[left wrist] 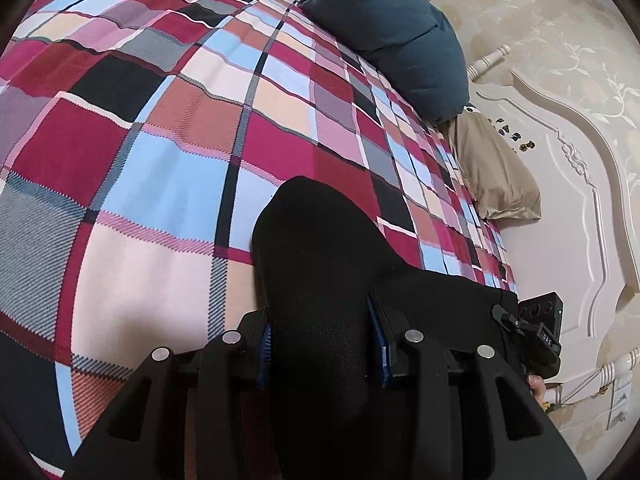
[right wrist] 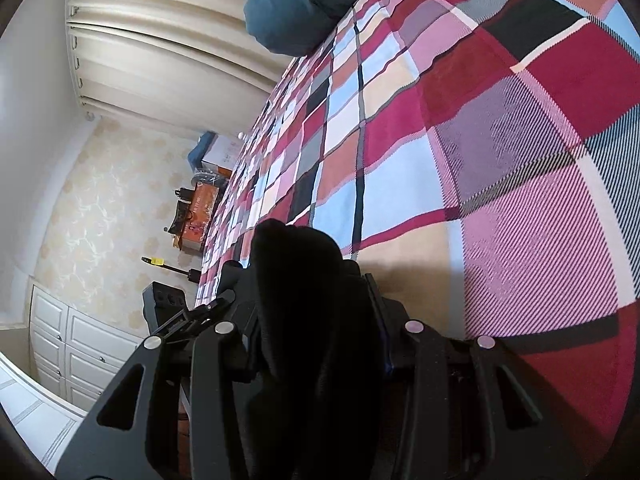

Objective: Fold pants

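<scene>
The black pants (left wrist: 320, 264) bunch up between the blue pads of my left gripper (left wrist: 324, 344), which is shut on the cloth above the checked bedspread (left wrist: 160, 168). A stretch of the black fabric runs right toward my other gripper (left wrist: 536, 332), seen at the right edge. In the right wrist view the pants (right wrist: 296, 280) stand as a dark fold clamped in my right gripper (right wrist: 316, 344), shut on them. The left gripper's body (right wrist: 176, 320) shows at the lower left of that view. Most of the pants hang hidden below both grippers.
A dark blue pillow (left wrist: 400, 36) and a beige pillow (left wrist: 492, 176) lie at the head of the bed by the white headboard (left wrist: 568, 208). Curtains (right wrist: 160, 40), white drawers (right wrist: 76, 344) and cluttered boxes (right wrist: 200, 208) stand beyond the bed's far side.
</scene>
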Available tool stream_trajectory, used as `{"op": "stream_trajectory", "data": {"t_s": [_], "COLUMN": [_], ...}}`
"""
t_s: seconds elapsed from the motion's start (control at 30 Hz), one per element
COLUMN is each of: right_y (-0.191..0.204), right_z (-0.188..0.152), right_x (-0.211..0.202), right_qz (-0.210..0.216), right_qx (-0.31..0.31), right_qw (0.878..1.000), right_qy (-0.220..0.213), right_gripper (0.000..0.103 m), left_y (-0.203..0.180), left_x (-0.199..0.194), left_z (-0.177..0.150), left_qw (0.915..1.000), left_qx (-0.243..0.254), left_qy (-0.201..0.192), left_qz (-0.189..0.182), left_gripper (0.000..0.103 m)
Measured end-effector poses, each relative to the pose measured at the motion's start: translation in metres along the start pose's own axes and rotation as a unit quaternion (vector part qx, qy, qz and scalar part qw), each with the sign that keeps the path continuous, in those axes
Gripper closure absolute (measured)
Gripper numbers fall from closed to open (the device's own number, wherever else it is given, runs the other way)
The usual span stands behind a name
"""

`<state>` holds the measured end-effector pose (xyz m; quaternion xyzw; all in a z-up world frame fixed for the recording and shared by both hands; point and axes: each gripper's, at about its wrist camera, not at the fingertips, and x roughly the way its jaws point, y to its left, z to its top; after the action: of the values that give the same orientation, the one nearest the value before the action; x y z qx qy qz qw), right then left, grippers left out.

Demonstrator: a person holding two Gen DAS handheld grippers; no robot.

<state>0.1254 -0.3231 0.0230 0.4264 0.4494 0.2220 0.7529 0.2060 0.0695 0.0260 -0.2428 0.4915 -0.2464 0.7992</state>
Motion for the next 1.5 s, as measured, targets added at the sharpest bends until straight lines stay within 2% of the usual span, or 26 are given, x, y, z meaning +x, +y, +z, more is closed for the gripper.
{"op": "stream_trajectory", "data": {"t_s": [0.3, 1.0, 1.1, 1.2, 1.37, 1.5], "right_y": [0.003, 0.003, 0.003, 0.003, 0.002, 0.004], "right_z": [0.006, 0.001, 0.0, 0.0, 0.001, 0.0], "right_x": [0.016, 0.023, 0.022, 0.023, 0.022, 0.019], "right_qz": [0.006, 0.012, 0.013, 0.015, 0.013, 0.009], "right_qx": [0.001, 0.009, 0.009, 0.011, 0.012, 0.009], "right_qw": [1.0, 1.0, 1.0, 1.0, 1.0, 1.0], "right_qy": [0.002, -0.001, -0.001, -0.002, -0.003, -0.004], "right_gripper": [0.062, 0.062, 0.062, 0.061, 0.056, 0.051], "left_y": [0.007, 0.014, 0.014, 0.016, 0.008, 0.008], "left_x": [-0.005, -0.005, -0.005, -0.005, -0.005, -0.009], "left_z": [0.004, 0.006, 0.006, 0.005, 0.005, 0.001], "left_qw": [1.0, 1.0, 1.0, 0.9995, 0.9983, 0.998], "left_qx": [-0.003, -0.008, 0.003, 0.004, 0.023, 0.02], "left_qy": [-0.003, -0.003, -0.002, -0.002, -0.003, -0.003], "left_qz": [0.005, -0.003, -0.007, -0.032, -0.054, -0.06], "left_gripper": [0.064, 0.064, 0.059, 0.051, 0.028, 0.026]}}
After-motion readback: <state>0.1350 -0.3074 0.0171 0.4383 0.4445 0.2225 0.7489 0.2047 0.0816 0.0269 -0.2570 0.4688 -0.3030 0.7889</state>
